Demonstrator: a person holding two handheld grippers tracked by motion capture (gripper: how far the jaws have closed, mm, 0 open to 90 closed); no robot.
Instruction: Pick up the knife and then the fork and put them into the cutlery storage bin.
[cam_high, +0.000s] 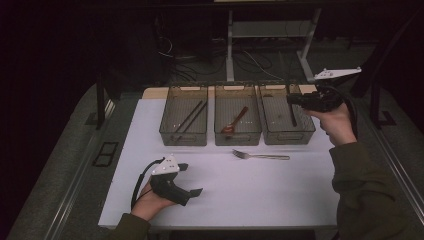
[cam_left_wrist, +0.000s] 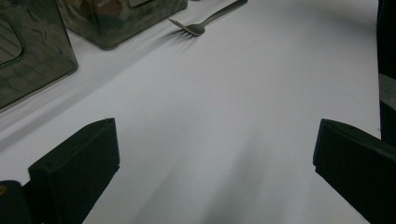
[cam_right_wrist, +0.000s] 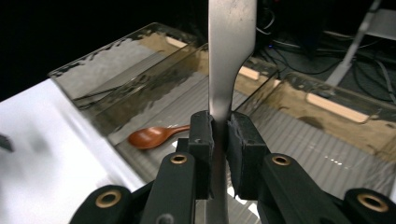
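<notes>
Between right tool (cam_right_wrist: 220, 140) pads: knife (cam_right_wrist: 230, 56), clamped.

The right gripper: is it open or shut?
Shut: the right gripper clamps a flat metal utensil between its pads.

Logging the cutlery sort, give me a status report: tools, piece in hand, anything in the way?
Right tool shut on knife, over right bin. Left tool open, empty. Fork waits on table. Nothing in the way.
</notes>
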